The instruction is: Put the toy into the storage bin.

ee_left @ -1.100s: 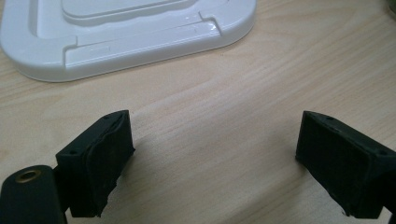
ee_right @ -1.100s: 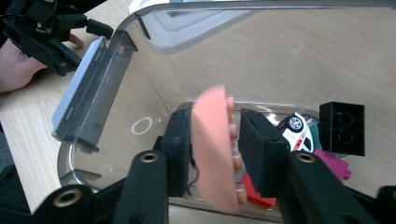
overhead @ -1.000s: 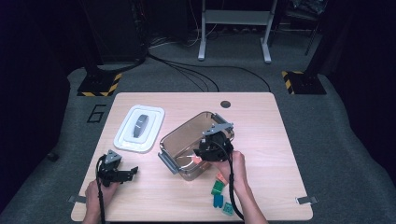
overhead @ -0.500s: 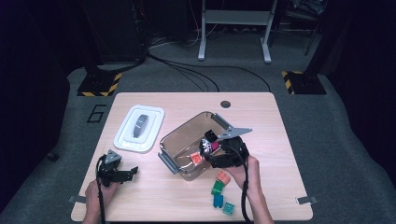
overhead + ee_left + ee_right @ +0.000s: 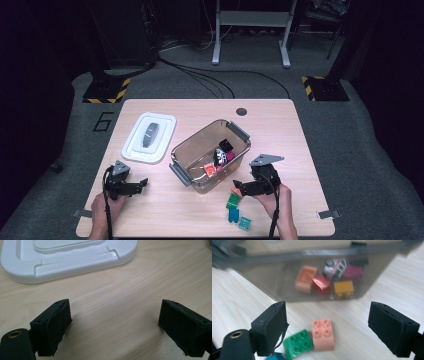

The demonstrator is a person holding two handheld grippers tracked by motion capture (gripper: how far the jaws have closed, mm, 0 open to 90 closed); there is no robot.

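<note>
A clear plastic bin [image 5: 192, 150] stands mid-table and holds several toy bricks and a small white toy car [image 5: 335, 267]. Just outside its near wall lie a pink brick [image 5: 236, 190], a green brick [image 5: 233, 202], a blue brick [image 5: 233, 215] and a teal brick [image 5: 245, 223]. My right gripper [image 5: 243, 189] hangs low over them, open. Its jaws have just been opening. In the right gripper view the pink brick [image 5: 323, 334] lies on the table between the pads [image 5: 272, 325], untouched, with the green brick [image 5: 298, 343] beside it. My left gripper [image 5: 141, 184] rests open and empty at the front left.
The bin's white lid [image 5: 150, 137] lies flat at the back left, and its edge [image 5: 75, 265] shows just ahead of my left gripper [image 5: 115, 312]. Bare wood lies between the left pads. The table's front edge is close behind both hands.
The right gripper has come away from above the bin, moving toward the front right and down to the loose bricks, and its jaws have opened. The left gripper has stayed put.
</note>
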